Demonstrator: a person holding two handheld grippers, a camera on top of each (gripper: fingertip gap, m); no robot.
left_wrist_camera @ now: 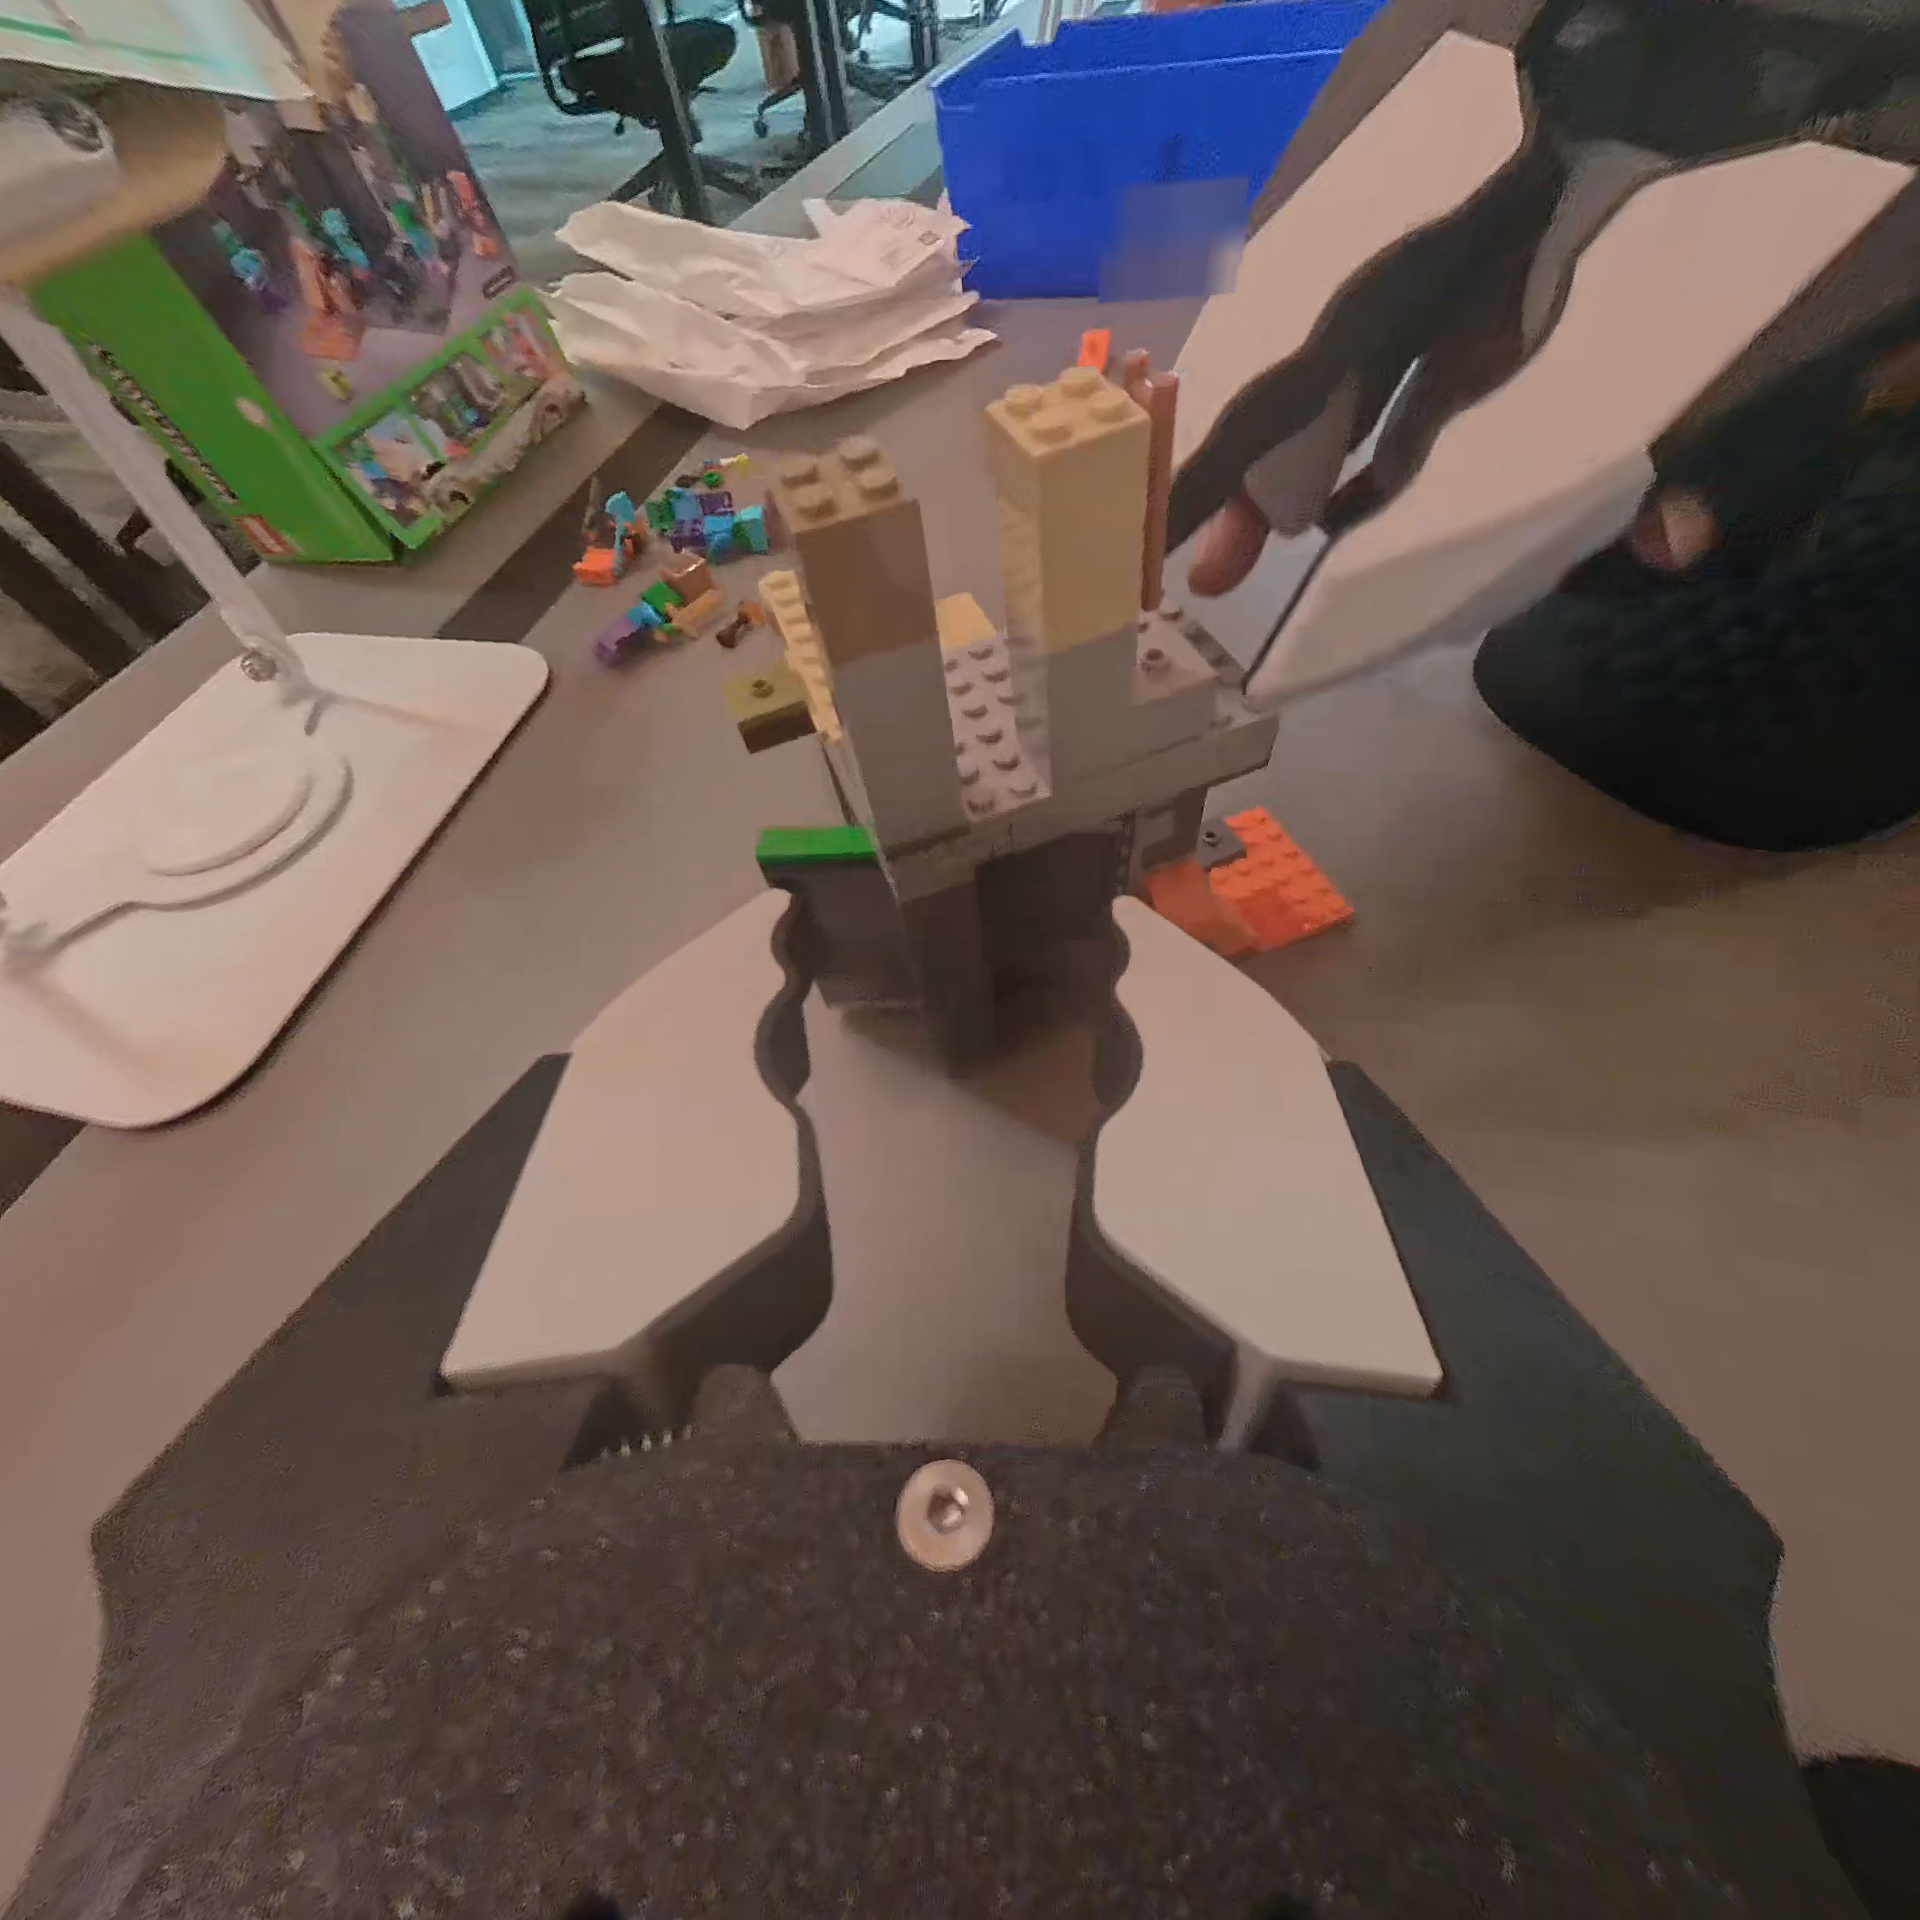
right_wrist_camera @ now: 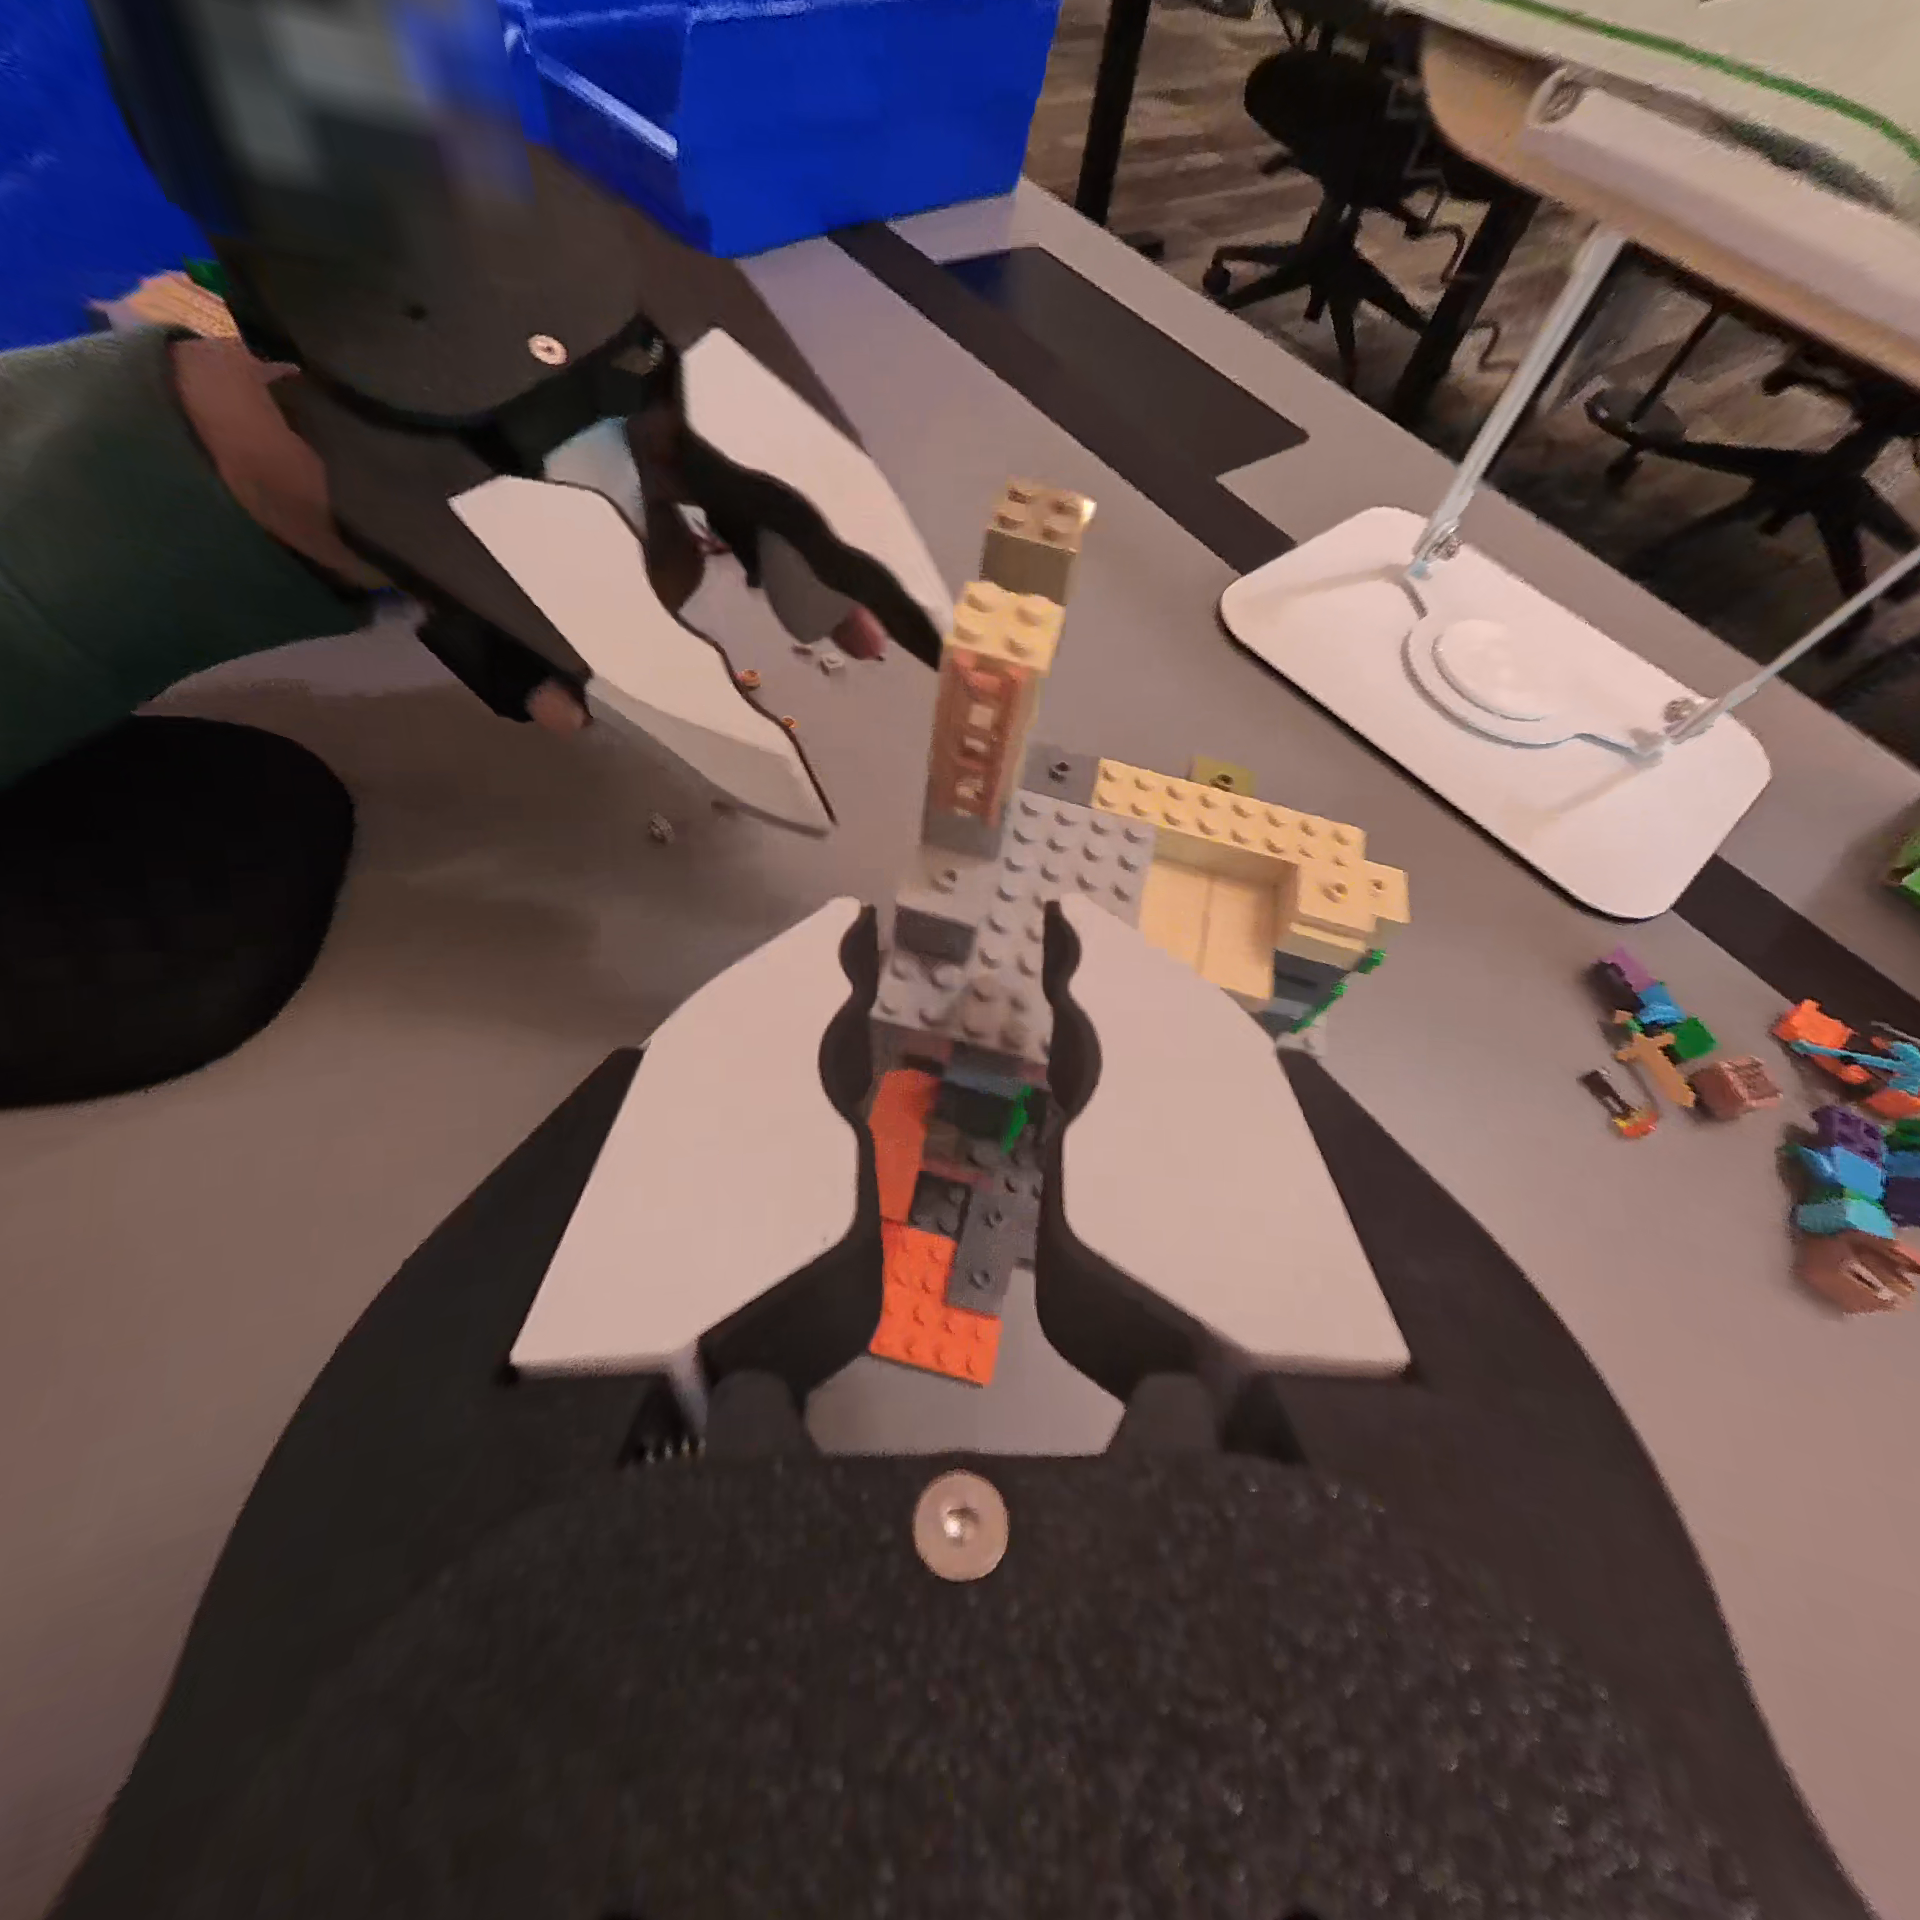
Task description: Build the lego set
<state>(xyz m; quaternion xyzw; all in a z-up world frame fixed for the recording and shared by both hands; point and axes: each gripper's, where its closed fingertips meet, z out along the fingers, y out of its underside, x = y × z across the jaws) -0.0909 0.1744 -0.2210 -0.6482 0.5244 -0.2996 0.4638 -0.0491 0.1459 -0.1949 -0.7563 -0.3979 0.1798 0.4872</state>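
Right gripper (right_wrist_camera: 956, 920) fingers straddle the brick model's (left_wrist_camera: 1029, 727) grey deck, apparently clamping it; left gripper (left_wrist_camera: 951, 914) fingers stand open beside its base.

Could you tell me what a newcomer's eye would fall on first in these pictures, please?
The brick build stands mid-table, with two tan towers rising from its grey studded plate. Both grippers close in on it: the left gripper has open jaws either side of the dark base, and the right gripper has jaws flanking the plate. A blue bin sits behind.
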